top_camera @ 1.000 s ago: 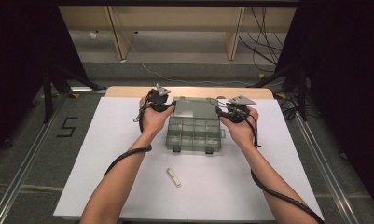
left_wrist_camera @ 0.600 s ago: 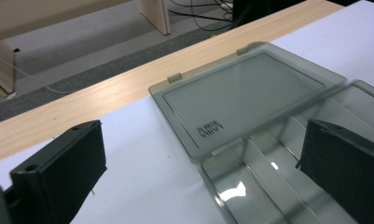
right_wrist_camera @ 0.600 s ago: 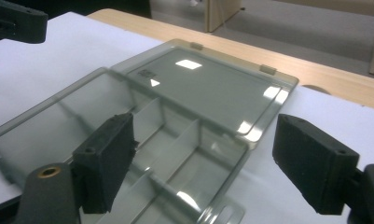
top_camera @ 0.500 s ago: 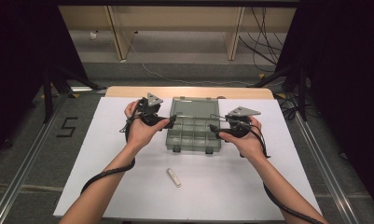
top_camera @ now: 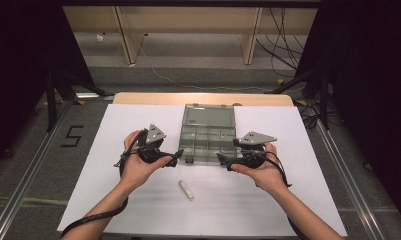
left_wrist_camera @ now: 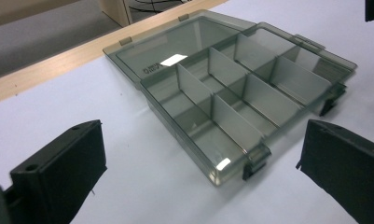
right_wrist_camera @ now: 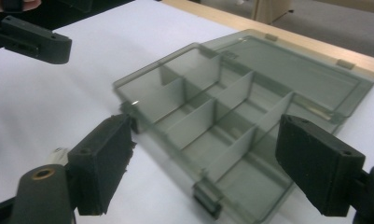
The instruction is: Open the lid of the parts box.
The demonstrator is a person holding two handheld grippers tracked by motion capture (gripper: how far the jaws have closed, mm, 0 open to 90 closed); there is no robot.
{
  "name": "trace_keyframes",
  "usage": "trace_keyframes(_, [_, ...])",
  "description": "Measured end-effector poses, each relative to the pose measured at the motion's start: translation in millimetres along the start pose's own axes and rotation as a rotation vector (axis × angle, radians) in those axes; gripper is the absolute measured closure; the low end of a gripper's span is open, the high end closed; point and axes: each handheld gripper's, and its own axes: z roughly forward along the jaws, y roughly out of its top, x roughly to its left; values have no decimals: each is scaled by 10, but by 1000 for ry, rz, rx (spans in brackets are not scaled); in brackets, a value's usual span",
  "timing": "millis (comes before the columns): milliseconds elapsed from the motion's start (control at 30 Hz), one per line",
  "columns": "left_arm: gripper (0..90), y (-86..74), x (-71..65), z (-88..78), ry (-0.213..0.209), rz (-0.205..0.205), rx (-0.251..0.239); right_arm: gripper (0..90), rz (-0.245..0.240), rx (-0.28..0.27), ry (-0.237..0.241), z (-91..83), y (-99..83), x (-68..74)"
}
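From the high view, the smoky plastic box (top_camera: 208,136) lay open near the middle of the white board (top_camera: 298,150), its lid folded flat toward twelve o'clock and its compartments bare. My left gripper (top_camera: 175,155) sat just off the box's near corner at about eight o'clock from it, and my right gripper (top_camera: 222,160) sat just off the other near corner at about five o'clock. Both pairs of jaws had just been opening and stood wide, with nothing between them and not touching the box. A small white stick (top_camera: 186,190) lay on the board at six o'clock from the box, between my two forearms and apart from both grippers.

In the left gripper view, my own two black jaws rose at seven and four o'clock, spread far apart and holding nothing. The box (left_wrist_camera: 231,98) lay beyond the gap between them, toward one o'clock, with its dividers upright, its two dark latches on the near edge and the lid flat on the board behind it.

In the right gripper view, my jaws stood at seven and four o'clock, again wide and empty. The box (right_wrist_camera: 231,116) lay across the gap, its near edge just beyond the pads, one latch at six o'clock. My left gripper (right_wrist_camera: 33,39) showed at ten o'clock, well clear of the box
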Motion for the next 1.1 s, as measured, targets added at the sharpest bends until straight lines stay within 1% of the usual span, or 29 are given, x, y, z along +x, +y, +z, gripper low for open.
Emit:
trace_keyframes(33, [0, -28, -20, -21, 7, -6, -11, 195, 0, 7, 2, -15, -12, 34])
trace_keyframes(67, [0, -54, -21, -54, 1, 8, 6, 195, -6, 4, 12, -14, -28, 61])
trace_keyframes(100, [0, -84, -31, -76, 1, 11, 2, 195, 1, 12, 23, -24, -44, 98])
trace_keyframes(133, [0, -112, -41, -102, 4, 12, 4, 195, -3, 13, 39, -17, -64, 131])
trace_keyframes(200, [0, -163, -49, -153, 5, 22, 8, 195, -13, 27, 48, -27, -96, 194])
trace_keyframes(233, [0, -189, -59, -172, 4, 5, -1, 195, -10, 33, 52, -32, -110, 229])
trace_keyframes(267, [0, -208, -48, -203, 7, 18, 6, 195, -18, 34, 61, -28, -123, 258])
trace_keyframes(300, [0, -229, -47, -227, 5, 9, 7, 195, -23, 40, 64, -32, -132, 286])
trace_keyframes(367, [0, -267, -40, -276, 7, 9, 2, 195, -28, 46, 77, -34, -144, 345])
trace_keyframes(400, [0, -284, -37, -299, 4, 14, 8, 195, -34, 47, 82, -33, -148, 373])
trace_keyframes(467, [0, -310, -47, -315, 9, 0, -9, 196, -41, 52, 93, -28, -159, 423])
trace_keyframes(500, [0, -312, -33, -330, 13, 21, 2, 197, -42, 55, 102, -23, -168, 447])
trace_keyframes(533, [0, -310, -29, -332, 17, 23, -3, 197, -51, 57, 105, -16, -178, 468])
trace_keyframes(567, [0, -308, -36, -324, 20, 7, -18, 197, -58, 59, 108, -6, -190, 486])
trace_keyframes(633, [0, -299, -21, -327, 11, 11, -18, 201, -59, 66, 118, 3, -205, 511])
trace_keyframes(667, [0, -301, -25, -319, 19, 6, -29, 201, -60, 63, 116, 7, -213, 524])
trace_keyframes(700, [0, -302, -17, -318, 21, 12, -24, 204, -57, 66, 124, 4, -218, 532])
trace_keyframes(733, [0, -306, -7, -316, 26, 18, -20, 207, -54, 57, 119, 5, -227, 543])
trace_keyframes(767, [0, -311, 1, -308, 22, 11, -22, 208, -55, 60, 127, 8, -235, 551])
trace_keyframes(800, [0, -314, 9, -307, 31, 12, -21, 208, -56, 63, 132, 13, -245, 564])
trace_keyframes(833, [0, -316, 16, -303, 29, 9, -23, 208, -49, 68, 135, 16, -253, 576])
trace_keyframes(867, [0, -318, 17, -301, 30, 2, -24, 209, -54, 69, 138, 21, -259, 578])
trace_keyframes(933, [0, -313, 26, -309, 32, 10, -21, 210, -64, 71, 136, 30, -268, 581])
trace_keyframes(967, [0, -309, 24, -310, 32, 9, -24, 210, -63, 70, 132, 28, -269, 584])
trace_keyframes(1000, [0, -305, 29, -319, 38, 22, -16, 211, -58, 71, 139, 27, -269, 584])
trace_keyframes(1033, [0, -302, 34, -322, 35, 28, -14, 211, -51, 74, 141, 22, -268, 586])
trace_keyframes(1100, [0, -298, 40, -322, 39, 27, -21, 212, -53, 75, 135, 19, -271, 577])
